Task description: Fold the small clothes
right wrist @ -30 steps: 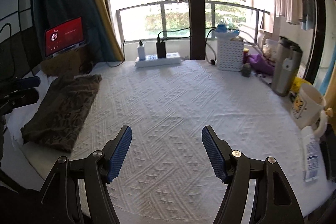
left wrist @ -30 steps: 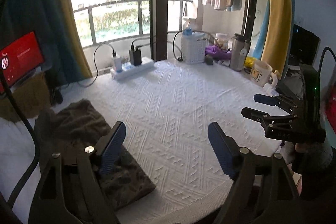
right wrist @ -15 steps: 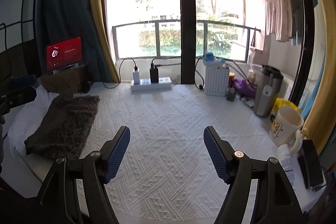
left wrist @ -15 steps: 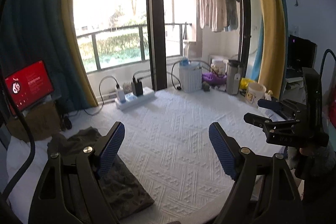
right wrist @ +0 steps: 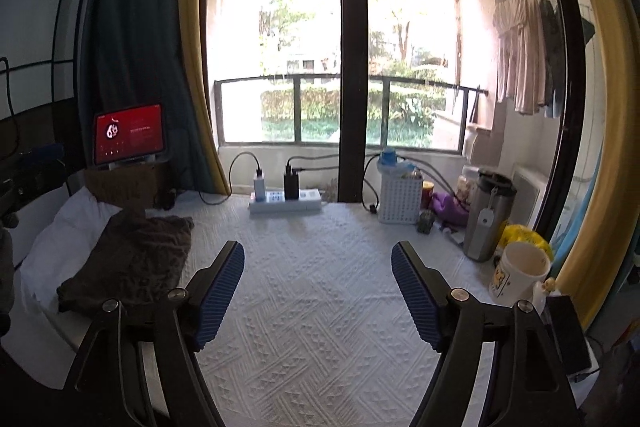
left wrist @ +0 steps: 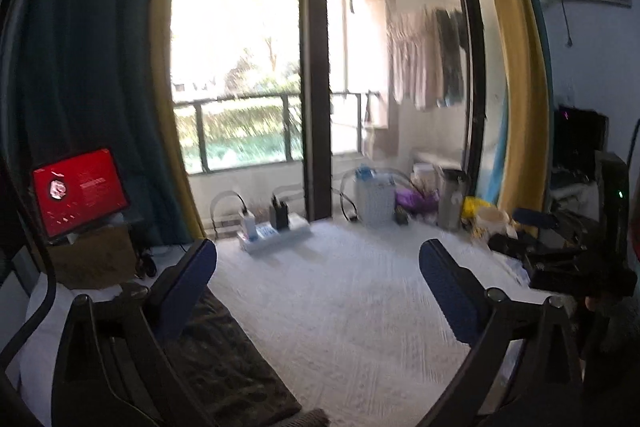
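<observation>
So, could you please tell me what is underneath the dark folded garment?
The dark folded garment lies partly on a white pillow and partly on the white textured cover. Anything beneath its middle is hidden.

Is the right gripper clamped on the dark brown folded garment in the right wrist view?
No: the right gripper is open and holds nothing, above the white textured tablecloth, while the dark brown folded garment lies apart at the table's left side.

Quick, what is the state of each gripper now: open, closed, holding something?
Left gripper: open, holding nothing.
Right gripper: open, holding nothing.
</observation>
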Demonstrator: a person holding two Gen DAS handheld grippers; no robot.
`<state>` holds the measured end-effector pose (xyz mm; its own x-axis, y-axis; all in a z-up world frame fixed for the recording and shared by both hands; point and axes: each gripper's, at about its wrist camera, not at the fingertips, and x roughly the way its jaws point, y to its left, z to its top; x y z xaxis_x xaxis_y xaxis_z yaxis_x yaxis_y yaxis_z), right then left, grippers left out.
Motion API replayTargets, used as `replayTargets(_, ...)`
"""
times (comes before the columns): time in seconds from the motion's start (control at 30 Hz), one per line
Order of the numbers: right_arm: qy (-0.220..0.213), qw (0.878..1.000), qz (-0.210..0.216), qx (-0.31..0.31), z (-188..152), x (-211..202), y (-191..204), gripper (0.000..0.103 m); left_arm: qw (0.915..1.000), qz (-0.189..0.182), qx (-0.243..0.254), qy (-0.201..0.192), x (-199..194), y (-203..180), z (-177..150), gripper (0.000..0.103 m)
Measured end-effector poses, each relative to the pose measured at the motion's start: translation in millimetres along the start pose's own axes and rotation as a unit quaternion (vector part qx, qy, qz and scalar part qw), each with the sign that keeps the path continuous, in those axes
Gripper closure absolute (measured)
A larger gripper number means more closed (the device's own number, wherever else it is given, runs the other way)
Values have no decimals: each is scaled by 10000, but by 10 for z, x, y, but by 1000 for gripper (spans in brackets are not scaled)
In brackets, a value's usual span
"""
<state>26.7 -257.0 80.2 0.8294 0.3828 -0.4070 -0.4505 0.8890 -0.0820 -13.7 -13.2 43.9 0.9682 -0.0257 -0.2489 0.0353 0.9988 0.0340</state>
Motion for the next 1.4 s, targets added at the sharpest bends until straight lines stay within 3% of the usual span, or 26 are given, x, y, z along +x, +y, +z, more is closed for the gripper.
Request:
replayTargets(0.3,-451,9989,-99,-50,166,-276,132,16,9981,318,-51,-529,-257,101,55,1)
replayTargets(0.73,-637,9978,-174,-57,383,-538,382,13,9926,624,-344,-987,-543,351,37,1)
replayTargets(1.1,-795,9967,-22,-134,496,-619,608,12,9879,1000,-599,-1023,-681,615,-45,1)
replayTargets(1.3,-804,9966,14,-194,538,-608,732,12,9838,1391,-775,-827,-685,758,-98,1)
replayTargets(1.4,-810,9965,35,-214,555,-606,783,12,9837,1392,-839,-773,-718,822,-107,1)
